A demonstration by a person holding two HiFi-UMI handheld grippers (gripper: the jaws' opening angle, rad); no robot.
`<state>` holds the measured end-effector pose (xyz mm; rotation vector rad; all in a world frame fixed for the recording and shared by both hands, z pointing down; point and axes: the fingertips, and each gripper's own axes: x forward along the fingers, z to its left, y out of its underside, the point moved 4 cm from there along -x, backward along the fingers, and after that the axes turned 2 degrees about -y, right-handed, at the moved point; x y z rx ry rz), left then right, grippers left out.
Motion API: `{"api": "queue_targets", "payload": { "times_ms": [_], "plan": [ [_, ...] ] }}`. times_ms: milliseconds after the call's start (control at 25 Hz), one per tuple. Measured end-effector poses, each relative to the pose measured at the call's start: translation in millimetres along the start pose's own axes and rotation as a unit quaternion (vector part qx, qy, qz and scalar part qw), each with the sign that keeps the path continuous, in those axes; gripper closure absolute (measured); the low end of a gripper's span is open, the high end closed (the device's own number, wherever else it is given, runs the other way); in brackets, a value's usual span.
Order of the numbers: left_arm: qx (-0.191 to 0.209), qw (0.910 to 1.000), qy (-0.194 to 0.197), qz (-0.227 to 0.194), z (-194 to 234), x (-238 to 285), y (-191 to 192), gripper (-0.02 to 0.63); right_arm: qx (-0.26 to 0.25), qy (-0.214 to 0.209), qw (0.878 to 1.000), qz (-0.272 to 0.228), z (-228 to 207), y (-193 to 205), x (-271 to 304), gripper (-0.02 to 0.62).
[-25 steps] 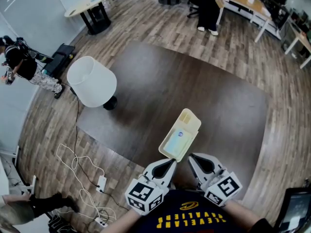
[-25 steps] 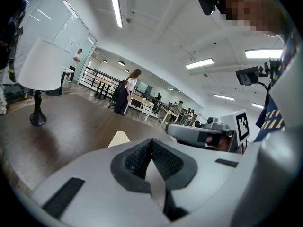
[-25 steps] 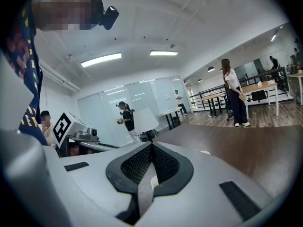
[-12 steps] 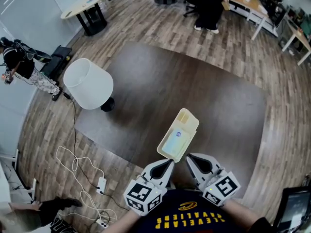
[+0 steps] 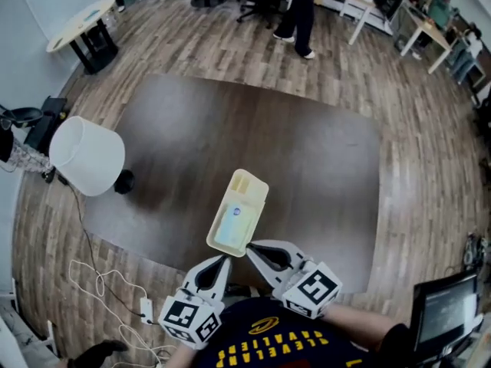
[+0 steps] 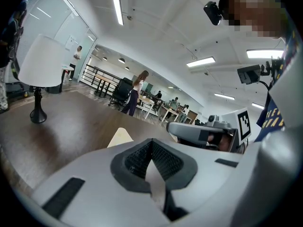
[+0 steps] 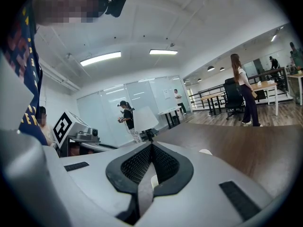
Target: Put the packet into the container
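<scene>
A cream container [image 5: 251, 182] lies on the dark table [image 5: 307, 152], and a pale blue packet [image 5: 232, 222] rests inside its near half. My left gripper [image 5: 223, 260] is shut and empty just behind the container's near end. My right gripper [image 5: 252, 248] is also shut and empty, beside that same end. In the left gripper view the closed jaws [image 6: 151, 143] point over the table, with a container corner [image 6: 120, 137] just ahead. The right gripper view shows its closed jaws [image 7: 151, 148] and a sliver of the container [image 7: 205, 151].
A white-shaded lamp [image 5: 86, 154] stands at the table's left edge. White cables and a power strip [image 5: 103, 286] lie on the wooden floor at the lower left. A person [image 5: 298, 6] walks at the far end of the room. A monitor [image 5: 441, 313] sits at the lower right.
The head view has swung, so the table, lamp and container sit further left and lower in the picture. Both grippers stay shut at the container's near end. The far person has walked on.
</scene>
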<state>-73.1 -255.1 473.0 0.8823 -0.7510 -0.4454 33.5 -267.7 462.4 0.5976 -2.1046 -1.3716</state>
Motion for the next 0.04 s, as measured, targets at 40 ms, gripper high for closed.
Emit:
{"api": "queue_targets", "payload": {
  "times_ms": [40],
  "plan": [
    [-0.001, 0.9999, -0.014, -0.003, 4.3, -3.4, -0.4, 0.606, -0.001, -0.012, 1.000, 0.003, 1.2, 2.1, 5.7, 0.586]
  ]
}}
